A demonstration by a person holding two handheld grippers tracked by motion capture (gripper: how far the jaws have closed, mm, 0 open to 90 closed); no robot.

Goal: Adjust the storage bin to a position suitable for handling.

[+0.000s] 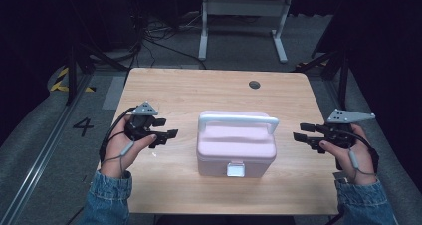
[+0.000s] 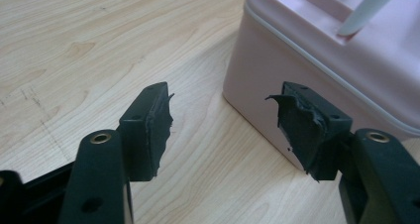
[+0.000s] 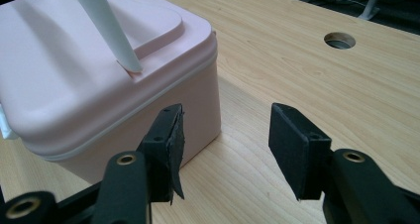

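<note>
A pink box (image 1: 236, 145) stands upright at the middle of a wooden table (image 1: 184, 88), nearer the person's edge than the far one, with its lid closed, a white handle (image 1: 238, 119) raised over the lid and a white latch (image 1: 235, 169) on the side that faces the person. The left gripper (image 1: 166, 128) is held above the table to the left of the box and points toward it, apart from it; in the left gripper view (image 2: 220, 120) its jaws stand wide with nothing between them, bare wood below, and the box's lower corner just beyond the far jaw; the pads (image 2: 159, 130) are torn and ragged at their edges. The right gripper (image 1: 300, 132) is held to the right of the box and points toward it, apart from it; in the right gripper view (image 3: 225, 144) its jaws stand wide and empty, the box's near corner just behind one jaw, and one pad (image 3: 176, 149) is frayed. A round hole (image 1: 254, 84) pierces the table near its far edge. On the grey floor (image 1: 40, 135) to the left of the table the digit "4" (image 1: 82, 127) is marked in black. No brand or label can be read on the box. Both forearms wear denim sleeves (image 1: 110, 195).
</note>
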